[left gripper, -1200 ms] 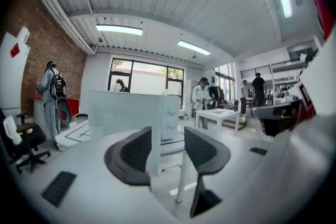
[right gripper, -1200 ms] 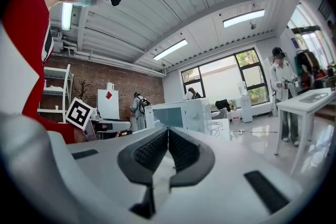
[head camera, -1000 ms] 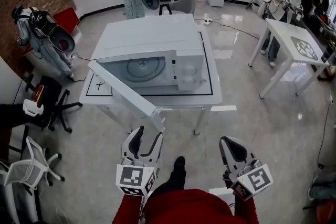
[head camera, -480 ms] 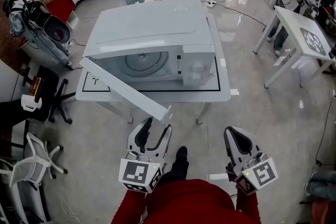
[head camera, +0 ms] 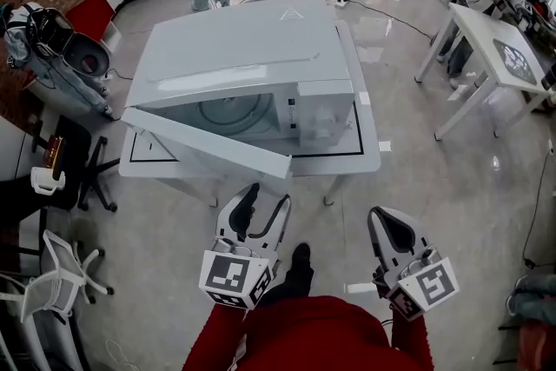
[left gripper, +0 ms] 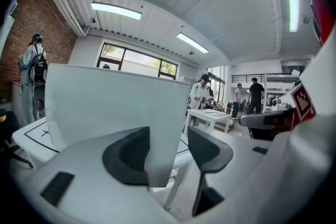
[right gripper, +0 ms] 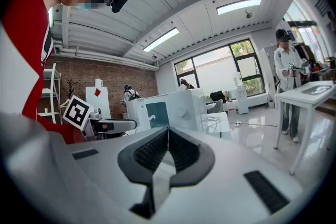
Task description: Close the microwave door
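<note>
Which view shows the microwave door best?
Head view: the whole microwave door, half open, with the left tool by its free edge. Left gripper view shows only its face close; right gripper view, just the distant microwave.

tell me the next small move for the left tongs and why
Likely push the left tongs forward so they swing the door toward the microwave front. The door stands partly open, hinged at its left, and its free edge sits between the tongs' open jaws. The right tongs are shut, empty and well clear of it.
</note>
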`<state>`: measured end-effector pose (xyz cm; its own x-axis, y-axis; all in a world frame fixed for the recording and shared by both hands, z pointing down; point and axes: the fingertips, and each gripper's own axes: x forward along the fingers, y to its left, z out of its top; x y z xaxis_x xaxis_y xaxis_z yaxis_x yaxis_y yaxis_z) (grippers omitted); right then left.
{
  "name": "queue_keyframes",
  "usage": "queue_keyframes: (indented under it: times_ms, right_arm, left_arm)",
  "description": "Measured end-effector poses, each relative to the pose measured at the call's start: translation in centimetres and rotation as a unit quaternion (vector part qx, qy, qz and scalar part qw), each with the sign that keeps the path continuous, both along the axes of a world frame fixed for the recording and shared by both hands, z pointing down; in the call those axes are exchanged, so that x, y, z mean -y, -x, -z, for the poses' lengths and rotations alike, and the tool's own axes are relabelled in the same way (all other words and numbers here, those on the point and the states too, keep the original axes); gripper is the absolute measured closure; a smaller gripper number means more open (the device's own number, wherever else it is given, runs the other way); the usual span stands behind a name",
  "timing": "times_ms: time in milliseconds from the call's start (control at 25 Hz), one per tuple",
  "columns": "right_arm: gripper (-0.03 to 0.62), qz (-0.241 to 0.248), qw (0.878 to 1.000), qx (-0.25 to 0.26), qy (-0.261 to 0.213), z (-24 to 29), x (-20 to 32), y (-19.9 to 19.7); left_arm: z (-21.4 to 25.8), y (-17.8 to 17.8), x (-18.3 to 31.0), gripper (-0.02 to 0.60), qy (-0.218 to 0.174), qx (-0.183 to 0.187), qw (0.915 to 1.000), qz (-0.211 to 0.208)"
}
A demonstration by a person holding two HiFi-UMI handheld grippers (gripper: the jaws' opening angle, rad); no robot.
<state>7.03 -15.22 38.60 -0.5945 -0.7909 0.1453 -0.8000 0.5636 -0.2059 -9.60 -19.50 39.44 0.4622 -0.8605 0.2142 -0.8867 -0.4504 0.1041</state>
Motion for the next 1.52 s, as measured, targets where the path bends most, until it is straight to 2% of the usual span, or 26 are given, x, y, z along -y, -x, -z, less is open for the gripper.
queue_keyframes:
  times_ms: [360, 720, 1080, 1520]
  right_arm:
    - [0.579, 0.004, 1.000, 0.006, -0.007, 0.4, 1.7, 0.8]
    - [0.579, 0.005, 1.000, 0.004, 0.005, 0.1, 3.0, 1.2]
    - [0.579, 0.004, 1.000, 0.000, 0.004, -0.1, 3.7, 1.7]
    - [0.579, -0.015, 1.000, 0.000, 0.008, -0.5, 4.5, 0.6]
  left_arm:
    - [0.1, -0.8, 2.0, 0.383, -0.003, -0.004, 0.9999, -0.014]
    - [0.4, -0.6, 4.0, 0.426, -0.004, -0.017, 0.9997, -0.015]
    - [0.0, -0.7, 5.4, 0.438, 0.000, -0.027, 0.9993, -0.026]
    - [0.0, -1.4, 8.2, 0.449, -0.006, -0.028, 0.9993, -0.023]
